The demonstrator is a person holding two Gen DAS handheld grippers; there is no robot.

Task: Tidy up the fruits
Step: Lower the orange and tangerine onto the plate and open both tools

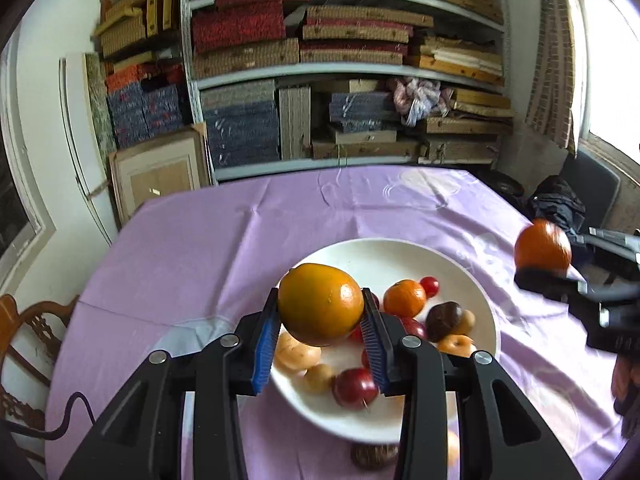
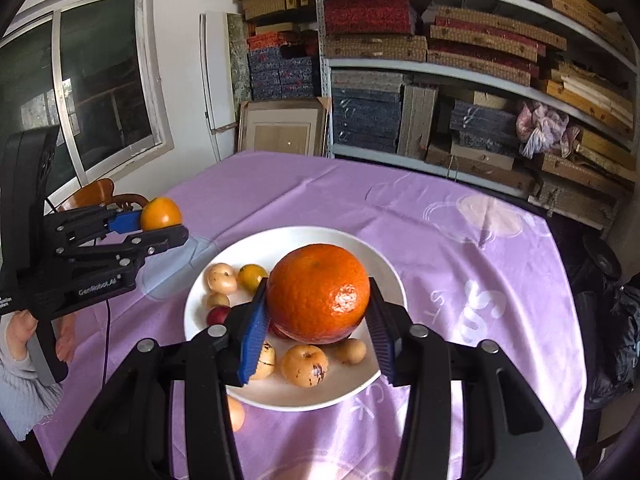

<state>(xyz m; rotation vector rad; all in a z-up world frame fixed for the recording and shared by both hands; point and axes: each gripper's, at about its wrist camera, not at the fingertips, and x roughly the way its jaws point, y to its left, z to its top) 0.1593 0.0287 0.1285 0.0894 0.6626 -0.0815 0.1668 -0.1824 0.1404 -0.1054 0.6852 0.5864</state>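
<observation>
1. A yellow-orange fruit [image 1: 320,304] is clamped between the blue pads of the left gripper [image 1: 322,320] and is held above the near left part of the white plate [image 1: 400,252].
2. A large orange [image 2: 318,292] is clamped by the right gripper [image 2: 318,320] and is held over the middle of the plate.
3. Small red fruits [image 1: 355,387], pale yellow fruits [image 2: 304,365] and a small orange [image 1: 404,298] are seen lying on the plate.
4. The plate is set on a purple tablecloth [image 1: 200,248]; shelves of stacked boxes [image 1: 340,52] are seen at the far wall.
5. A hand [image 2: 24,332] is seen at the left gripper's handle.
</observation>
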